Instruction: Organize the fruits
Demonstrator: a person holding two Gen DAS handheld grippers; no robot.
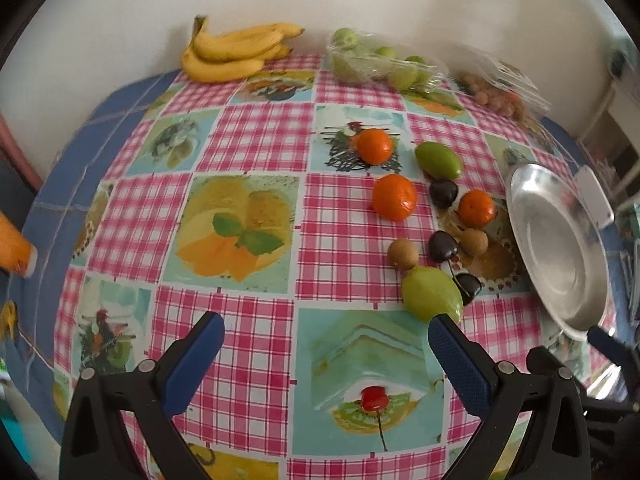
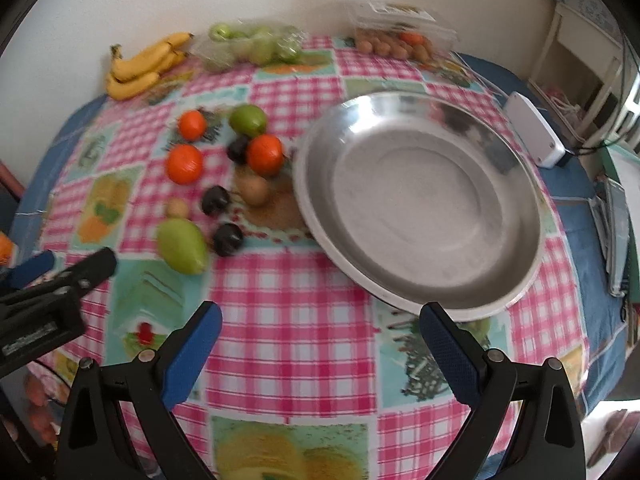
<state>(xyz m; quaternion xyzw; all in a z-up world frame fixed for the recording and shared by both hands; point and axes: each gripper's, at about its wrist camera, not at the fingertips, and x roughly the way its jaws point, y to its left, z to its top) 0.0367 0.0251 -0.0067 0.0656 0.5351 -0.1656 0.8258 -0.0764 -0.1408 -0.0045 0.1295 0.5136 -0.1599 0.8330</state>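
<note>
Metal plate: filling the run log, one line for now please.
left gripper open | right gripper open | metal plate holds no fruit | oranges on table

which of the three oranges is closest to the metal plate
The orange beside the dark plum, just below the far green fruit. It sits nearest the metal plate rim; the other two oranges lie farther left.

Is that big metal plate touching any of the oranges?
Apart. The right wrist view shows tablecloth between the metal plate and the nearest orange.
</note>
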